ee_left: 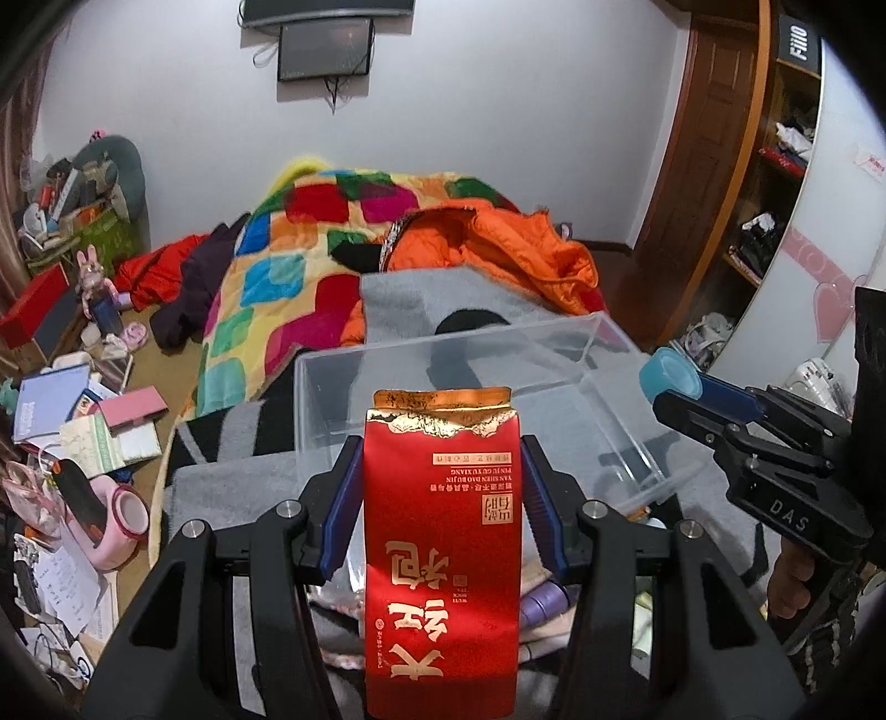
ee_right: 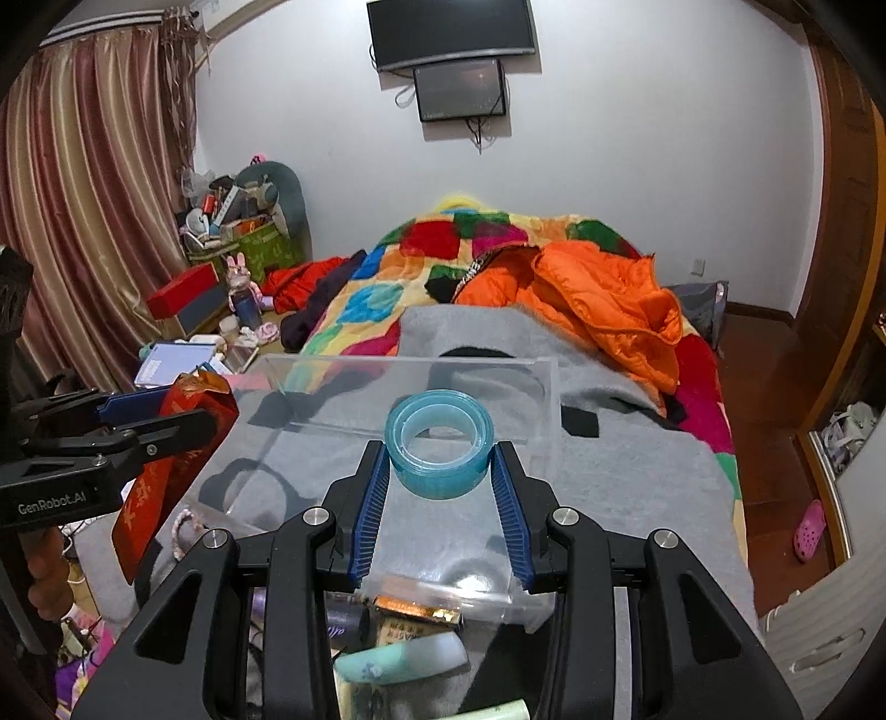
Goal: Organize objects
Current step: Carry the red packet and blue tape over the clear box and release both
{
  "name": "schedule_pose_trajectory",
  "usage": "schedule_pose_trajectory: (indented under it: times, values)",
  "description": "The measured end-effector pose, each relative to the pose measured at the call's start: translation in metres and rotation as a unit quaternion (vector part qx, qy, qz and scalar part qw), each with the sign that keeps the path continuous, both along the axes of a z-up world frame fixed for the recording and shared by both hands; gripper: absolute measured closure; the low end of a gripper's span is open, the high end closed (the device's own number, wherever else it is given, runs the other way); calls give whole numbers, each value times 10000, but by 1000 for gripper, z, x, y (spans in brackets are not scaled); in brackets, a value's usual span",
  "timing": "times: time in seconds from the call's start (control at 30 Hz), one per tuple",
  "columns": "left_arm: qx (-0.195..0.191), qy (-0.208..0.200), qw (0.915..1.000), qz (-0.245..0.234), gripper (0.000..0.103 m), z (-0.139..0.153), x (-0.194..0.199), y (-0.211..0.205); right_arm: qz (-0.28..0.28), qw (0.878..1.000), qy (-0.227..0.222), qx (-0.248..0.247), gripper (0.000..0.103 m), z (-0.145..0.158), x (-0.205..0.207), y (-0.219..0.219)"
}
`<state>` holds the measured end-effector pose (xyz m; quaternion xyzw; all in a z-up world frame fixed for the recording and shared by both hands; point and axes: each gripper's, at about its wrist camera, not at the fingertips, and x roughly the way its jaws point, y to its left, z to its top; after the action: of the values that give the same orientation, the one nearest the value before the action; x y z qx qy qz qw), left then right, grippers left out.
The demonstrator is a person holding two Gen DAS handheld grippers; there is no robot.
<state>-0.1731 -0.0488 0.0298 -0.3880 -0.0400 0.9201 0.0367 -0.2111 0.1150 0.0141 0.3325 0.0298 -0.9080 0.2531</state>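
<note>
I am working over a bed covered by a fuzzy grey blanket [ee_right: 620,471], in a bedroom with white walls, a dark screen [ee_right: 451,33] mounted high ahead and striped satin curtains [ee_right: 83,194] far to the left of my tongs. Beyond the grey blanket lies a patchwork quilt [ee_left: 266,277] of bright squares, with a puffy orange jacket [ee_right: 609,299] crumpled on it.

Straight ahead of both tongs sits a clear plastic box [ee_left: 387,365], rectangular, thin-walled and glossy, resting on the grey blanket.

My left gripper [ee_left: 443,487] is pinching a red foil pouch [ee_left: 443,554] with gold lettering, flat and upright between the ribbed blue pads [ee_left: 343,498], its crinkled gold top edge just short of the box's near wall. My right gripper [ee_right: 440,471] is pinching a roll of translucent blue tape [ee_right: 440,443], a smooth ring lying flat between the pads, held over the box's near part.

Below my right tongs, small things crowd together: a pale mint tube [ee_right: 404,659] and a packet with gold print [ee_right: 415,612]. Left of my left tongs, the floor is littered with books, papers and a pink tape dispenser [ee_left: 119,520]. To the right stands a wooden wardrobe [ee_left: 720,138] with open shelves.
</note>
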Motion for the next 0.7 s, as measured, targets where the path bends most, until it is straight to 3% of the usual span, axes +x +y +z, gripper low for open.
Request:
schedule_pose_trajectory:
  times: [0.27,0.7]
  values:
    - [-2,-587,9982,-74,49,-22,-41,1,11,9991,-276,323,68,-22,-19,-11]
    - [-299,-947,9950,-50,49,-40,-85,7,56,9972,-404,634,68,-38,-31,-25]
